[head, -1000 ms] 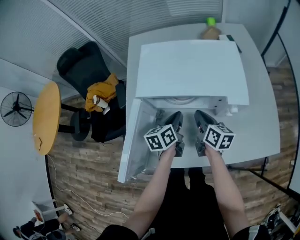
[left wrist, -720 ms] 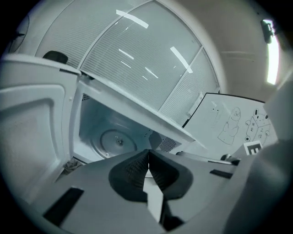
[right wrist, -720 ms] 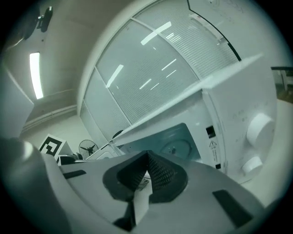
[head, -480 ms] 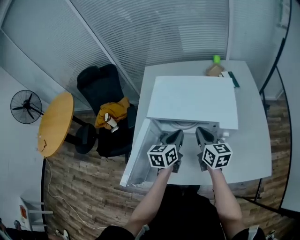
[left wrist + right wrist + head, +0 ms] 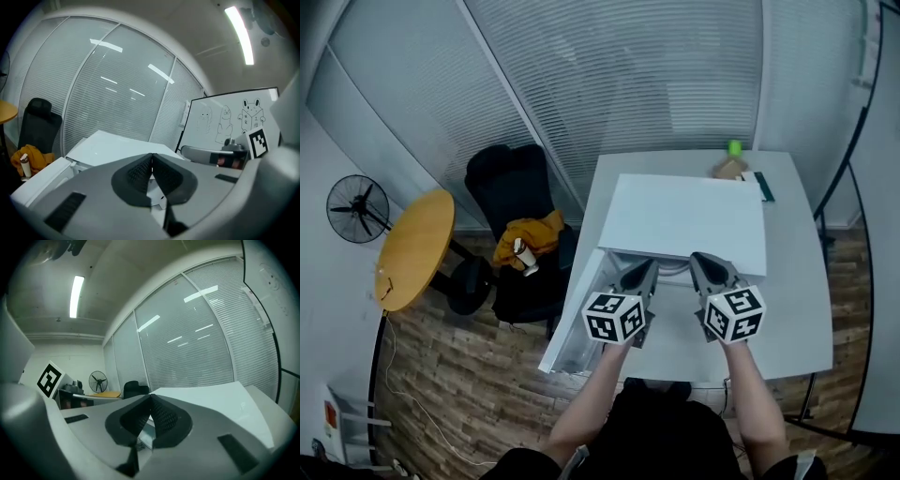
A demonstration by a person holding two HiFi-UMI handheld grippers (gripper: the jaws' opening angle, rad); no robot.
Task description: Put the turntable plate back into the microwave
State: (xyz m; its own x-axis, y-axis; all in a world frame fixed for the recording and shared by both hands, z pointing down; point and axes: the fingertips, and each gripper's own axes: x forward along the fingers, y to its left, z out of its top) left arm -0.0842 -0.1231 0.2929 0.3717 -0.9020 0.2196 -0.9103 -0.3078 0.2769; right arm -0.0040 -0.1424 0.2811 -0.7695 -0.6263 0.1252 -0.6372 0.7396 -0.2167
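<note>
Head view, counted: one white microwave [image 5: 684,216] on one white table [image 5: 787,309], its single door [image 5: 575,323] swung open to the left. There is also one black chair [image 5: 502,178] with an orange cloth [image 5: 528,236] on it, one round yellow table [image 5: 412,248], one standing fan [image 5: 356,208] and one small green object [image 5: 734,147] behind the microwave.

I operate two grippers, each carrying one marker cube. Both are held side by side, just in front of the open cavity and apart from each other.

The left gripper [image 5: 643,270] is clenched. In the left gripper view its ribbed pads [image 5: 140,173] meet along their whole length, with nothing between them. The right gripper [image 5: 703,263] is likewise closed. Its pads [image 5: 164,416] touch at the tips and hold nothing; neither tool touches the microwave.

Between the two grippers, a pale curved rim shows in the mouth of the cavity. I read it as the turntable plate [image 5: 672,267] lying inside, though most of it is hidden by the microwave's top.

One whiteboard [image 5: 234,117] with three drawings appears in the left gripper view.
</note>
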